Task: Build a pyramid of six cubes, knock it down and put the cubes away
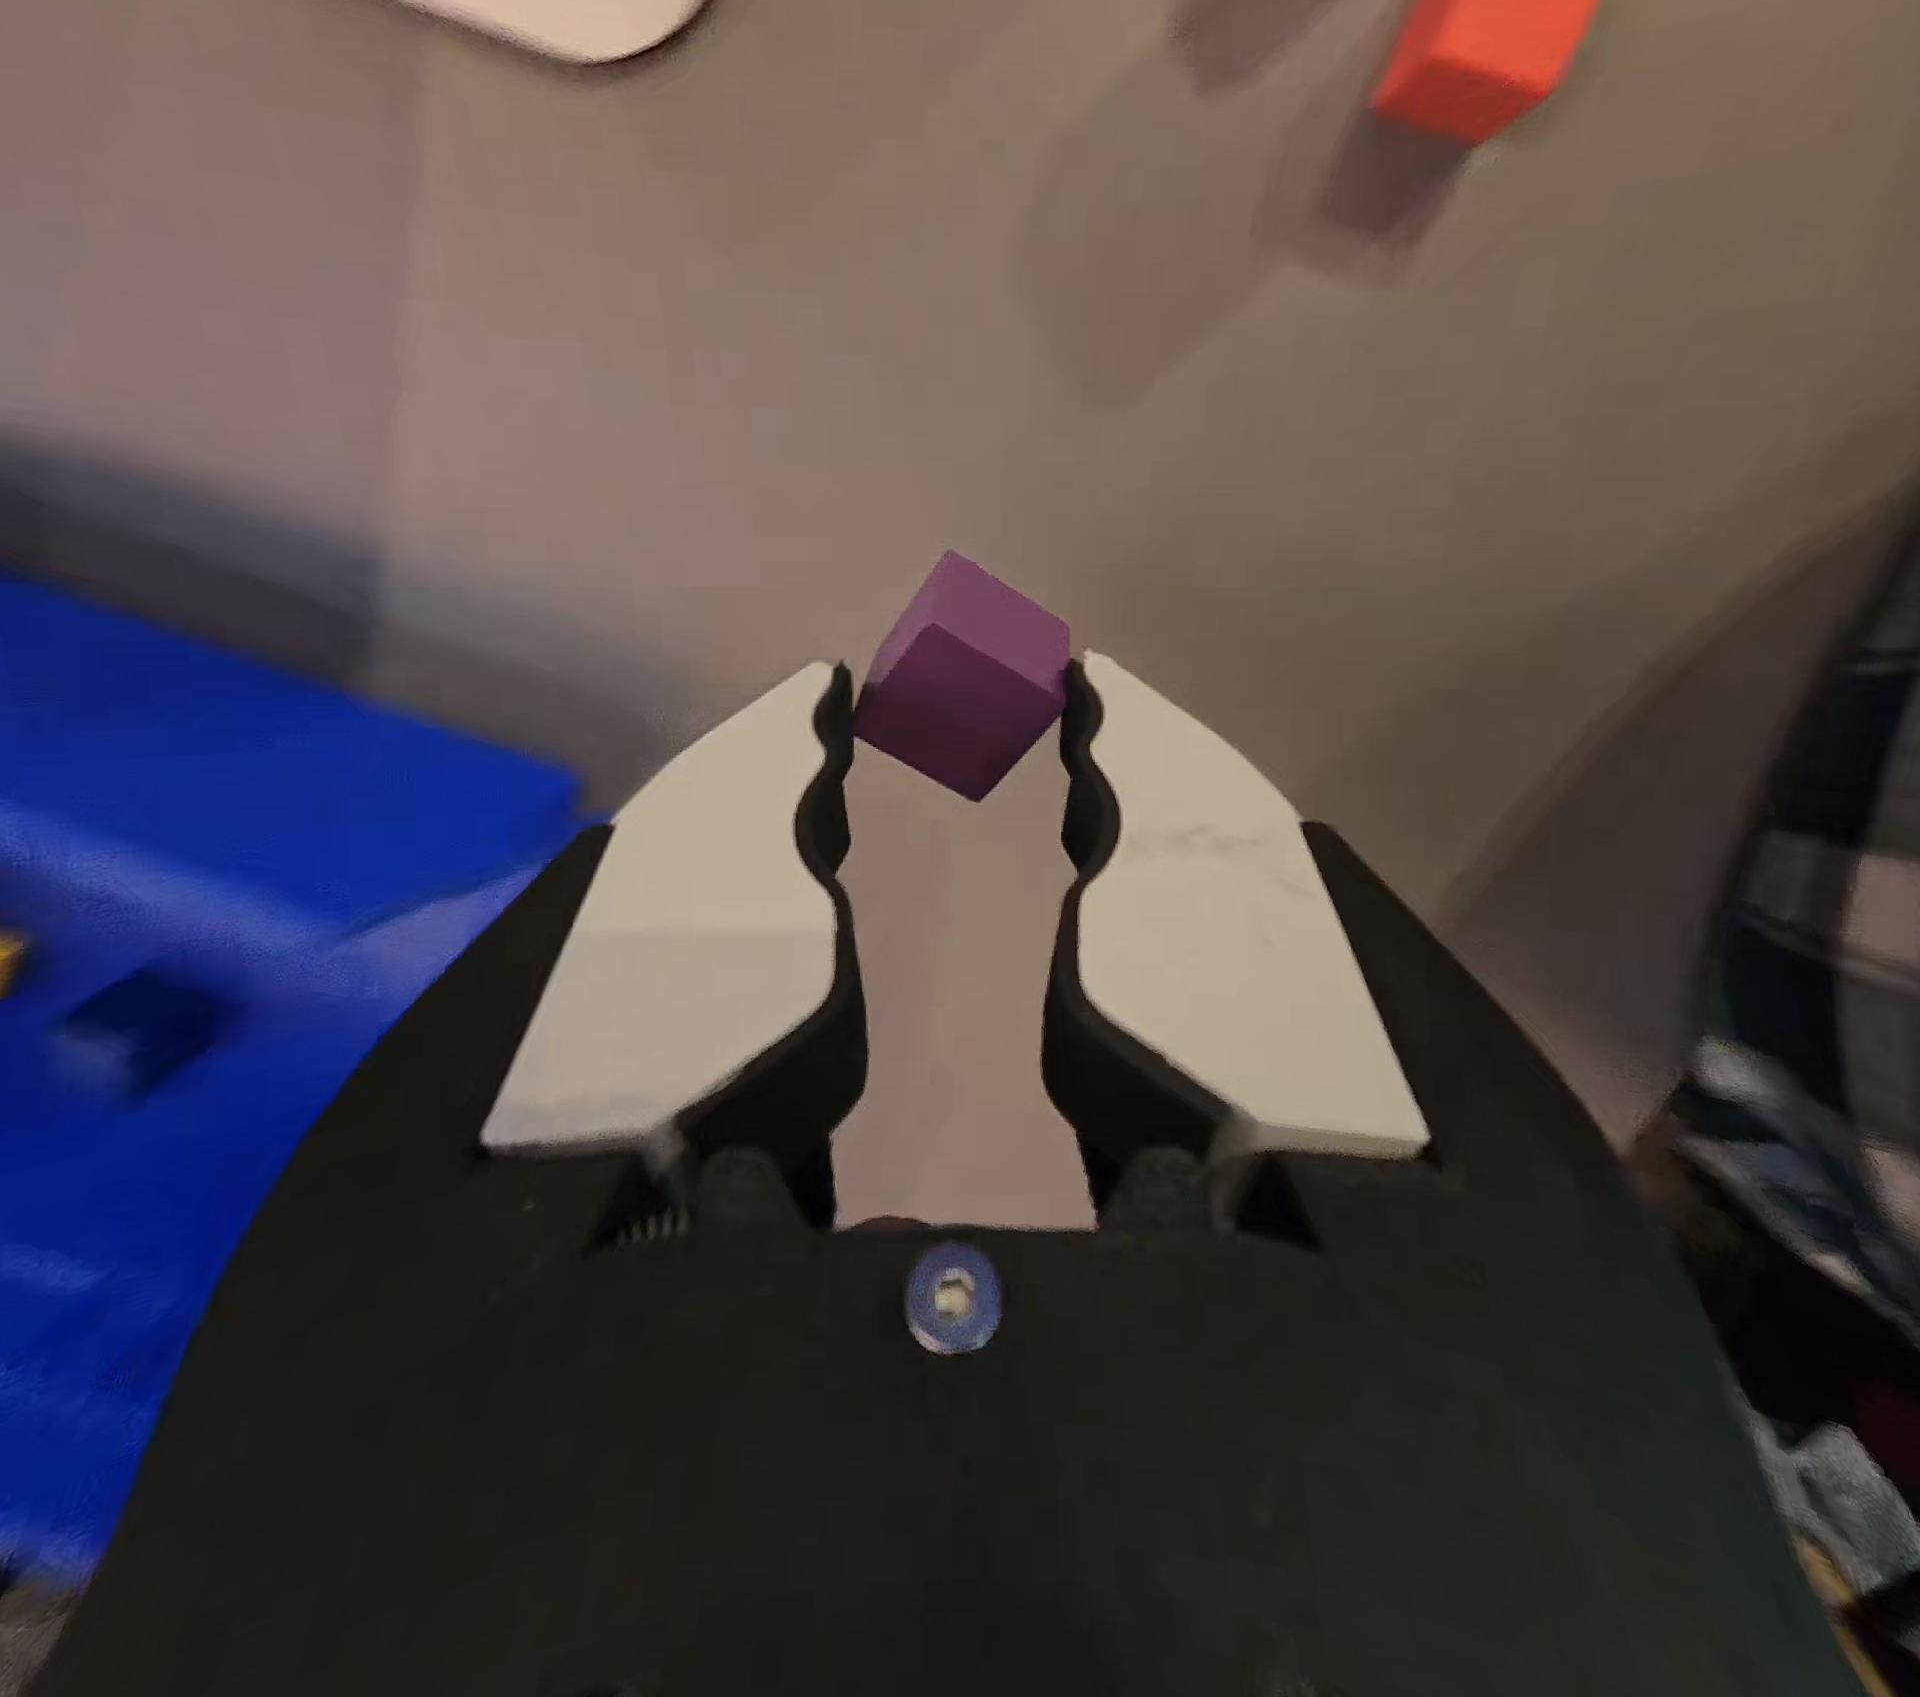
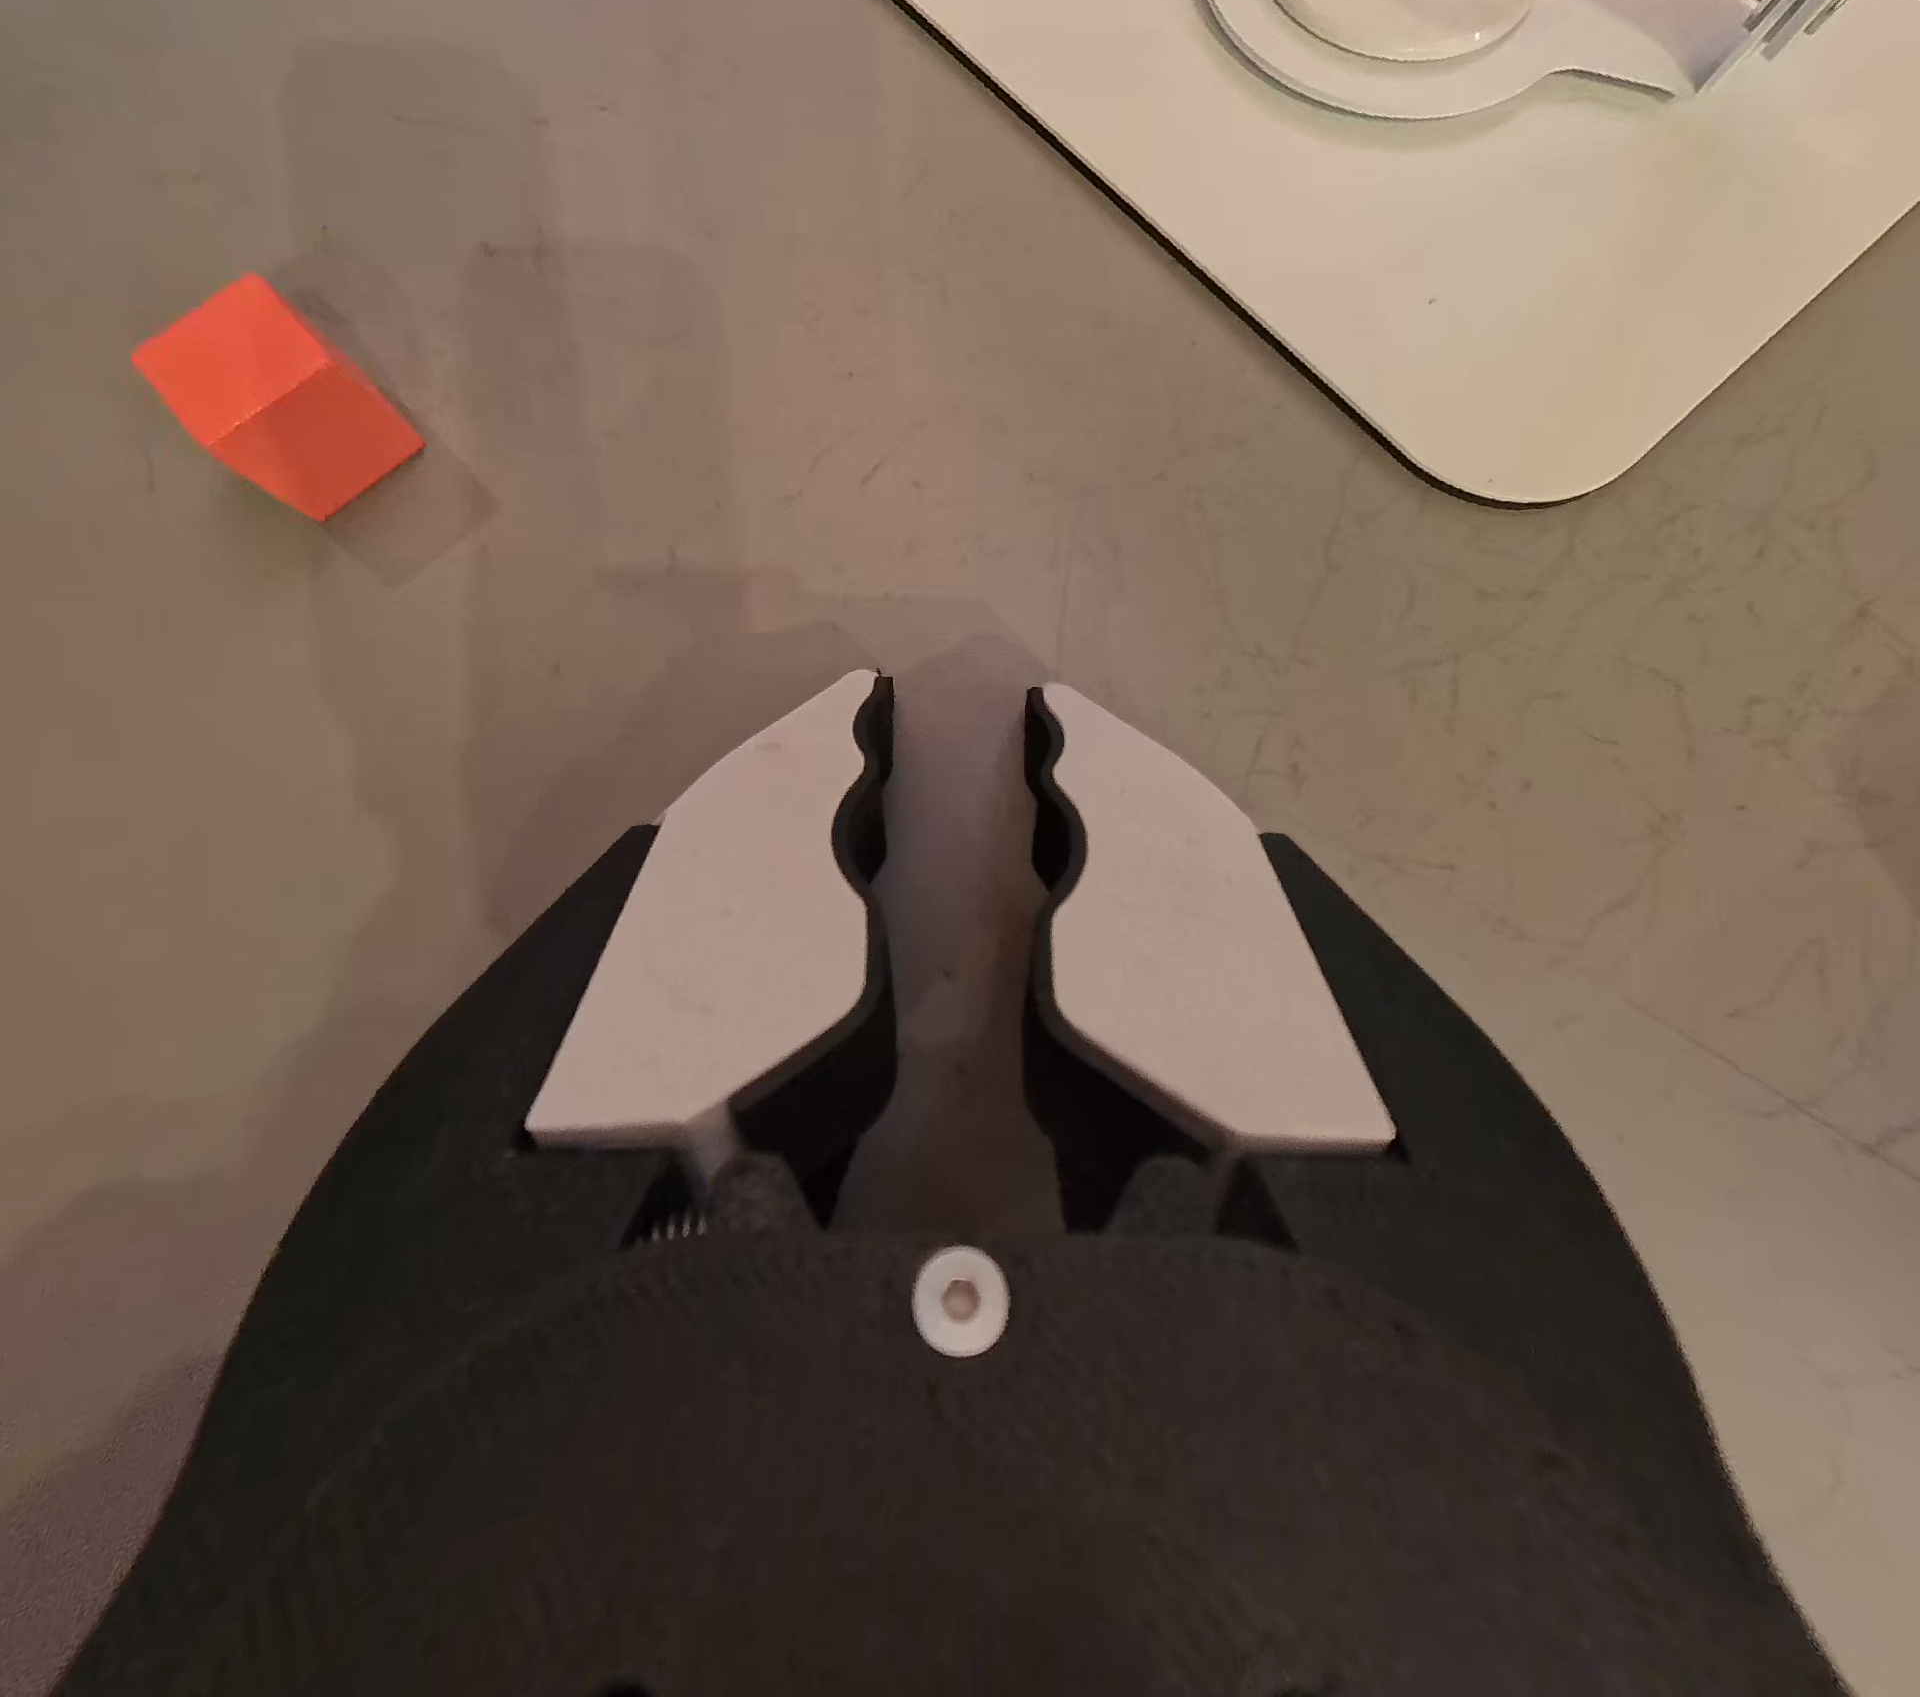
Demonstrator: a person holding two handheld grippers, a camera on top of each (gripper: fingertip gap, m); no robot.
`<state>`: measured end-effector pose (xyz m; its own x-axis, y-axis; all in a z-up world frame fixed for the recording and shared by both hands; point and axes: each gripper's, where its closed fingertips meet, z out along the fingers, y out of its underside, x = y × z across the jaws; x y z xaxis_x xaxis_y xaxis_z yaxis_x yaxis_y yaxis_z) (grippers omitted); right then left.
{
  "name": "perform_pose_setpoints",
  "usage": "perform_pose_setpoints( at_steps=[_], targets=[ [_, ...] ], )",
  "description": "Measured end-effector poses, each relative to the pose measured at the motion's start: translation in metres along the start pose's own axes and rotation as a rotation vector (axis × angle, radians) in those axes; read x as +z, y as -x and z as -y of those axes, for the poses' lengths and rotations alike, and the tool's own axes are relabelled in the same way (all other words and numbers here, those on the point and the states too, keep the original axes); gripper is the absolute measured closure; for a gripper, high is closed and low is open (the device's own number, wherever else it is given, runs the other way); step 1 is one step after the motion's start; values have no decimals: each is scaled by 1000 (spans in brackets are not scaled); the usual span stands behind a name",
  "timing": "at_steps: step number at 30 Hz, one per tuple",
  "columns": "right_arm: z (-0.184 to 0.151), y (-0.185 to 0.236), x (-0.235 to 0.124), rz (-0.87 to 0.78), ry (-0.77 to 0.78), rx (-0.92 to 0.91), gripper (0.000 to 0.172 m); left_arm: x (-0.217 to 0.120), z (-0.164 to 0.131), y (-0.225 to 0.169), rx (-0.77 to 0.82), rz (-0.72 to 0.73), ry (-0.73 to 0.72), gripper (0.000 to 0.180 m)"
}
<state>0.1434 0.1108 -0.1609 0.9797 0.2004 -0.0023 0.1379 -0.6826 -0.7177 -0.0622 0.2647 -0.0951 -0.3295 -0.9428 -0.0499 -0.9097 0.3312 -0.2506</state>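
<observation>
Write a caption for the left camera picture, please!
Left tool pinches a tilted purple cube above the table, near a blue bin.

No writing, label, brand mark, number or sign can be read in either view. The purple cube [image 1: 961,681], the orange cube [image 2: 272,392], the blue bin [image 1: 208,868], the white base plate [image 2: 1403,245] and the grey counter [image 2: 727,297] all show plain, unmarked surfaces.
</observation>
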Motion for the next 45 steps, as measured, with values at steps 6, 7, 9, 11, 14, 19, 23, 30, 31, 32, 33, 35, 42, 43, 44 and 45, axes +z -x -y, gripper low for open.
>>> perform_pose_setpoints(
  at_steps=[6, 7, 9, 11, 14, 19, 23, 30, 31, 32, 33, 35, 42, 43, 44, 45],
  targets=[
    [0, 1, 0, 7, 1, -7, 146, 51, 34, -60, 16, -78, 37, 143],
    [0, 1, 0, 8, 1, -9, 146, 56, 38, -69, 12, -104, 39, 143],
    [0, 1, 0, 10, 1, -11, 146, 64, 41, -77, 11, -107, 57, 143],
    [0, 2, 0, 13, 1, -14, 147, 71, 43, -84, 16, -114, 80, 143],
    [0, 2, 0, 14, 1, -15, 147, 81, 44, -90, 22, -107, 117, 142],
    [1, 3, 1, 23, 1, -24, 147, 80, 49, -89, -7, -88, 118, 139],
    [1, 4, 1, 28, 1, -29, 147, 69, 47, -89, 10, -102, 87, 131],
    [1, 4, 1, 35, 0, -35, 148, 69, 42, -84, 168, -131, 13, 127],
    [1, 4, 1, 36, 0, -36, 148, 70, 44, -83, 198, -132, -4, 130],
    [1, 4, 1, 37, 0, -36, 148, 71, 44, -83, 227, -139, -7, 134],
    [2, 4, 1, 37, 0, -37, 148, 73, 45, -84, 256, -146, -15, 136],
    [2, 4, 2, 38, 0, -38, 148, 75, 48, -84, 291, -157, -39, 149],
    [2, 4, 2, 39, 0, -40, 148, 78, 56, -87, 236, -205, -107, 151],
    [2, 4, 2, 39, 0, -40, 148, 78, 57, -88, 222, -202, -113, 152],
    [2, 4, 2, 39, 0, -39, 148, 78, 58, -88, 210, -197, -119, 152],
    [2, 4, 2, 39, 0, -39, 148, 78, 59, -88, 192, -194, -124, 152]
  ],
)
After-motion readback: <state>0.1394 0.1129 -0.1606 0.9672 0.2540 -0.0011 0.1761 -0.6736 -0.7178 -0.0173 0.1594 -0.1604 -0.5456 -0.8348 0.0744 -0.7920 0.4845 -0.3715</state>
